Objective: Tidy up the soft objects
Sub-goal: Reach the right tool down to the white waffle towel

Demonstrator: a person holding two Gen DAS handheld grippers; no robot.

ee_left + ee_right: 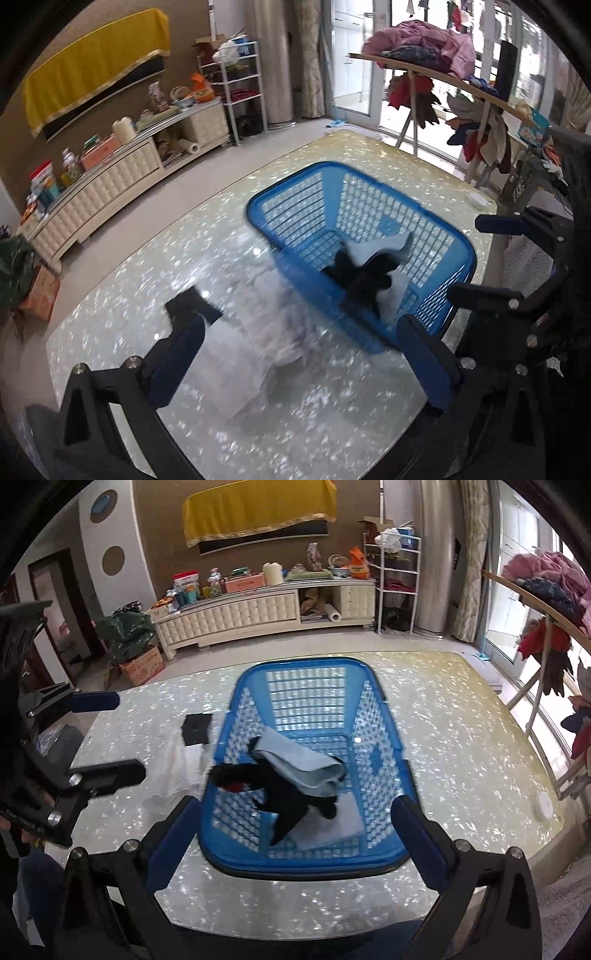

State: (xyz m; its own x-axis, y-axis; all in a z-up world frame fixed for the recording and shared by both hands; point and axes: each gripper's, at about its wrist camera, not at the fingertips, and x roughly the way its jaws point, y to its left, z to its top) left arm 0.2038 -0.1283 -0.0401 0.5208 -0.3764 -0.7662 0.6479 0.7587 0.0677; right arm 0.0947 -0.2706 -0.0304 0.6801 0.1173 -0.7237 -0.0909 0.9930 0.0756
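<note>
A blue plastic basket [258, 214] [306, 864] stands on the speckled glossy table [461, 746]. Inside it lie a black garment [295, 794] [354, 277], a pale blue-grey cloth [295, 764] [369, 251] and a white cloth [332, 823] underneath. Beside the basket, a blurred white cloth [269, 332] [181, 768] and a small black piece [192, 306] [197, 729] rest on the table. My left gripper [303, 354] [103, 736] hangs open above the white cloth, holding nothing. Over the basket's near rim my right gripper [295, 834] [495, 260] is open and empty.
A small white round object [543, 806] [478, 201] lies near the table's right edge. A cream low cabinet [258, 613] with clutter lines the far wall. At the right stands a wooden rack [424, 70] piled with clothes. A cardboard box [142, 666] is on the floor.
</note>
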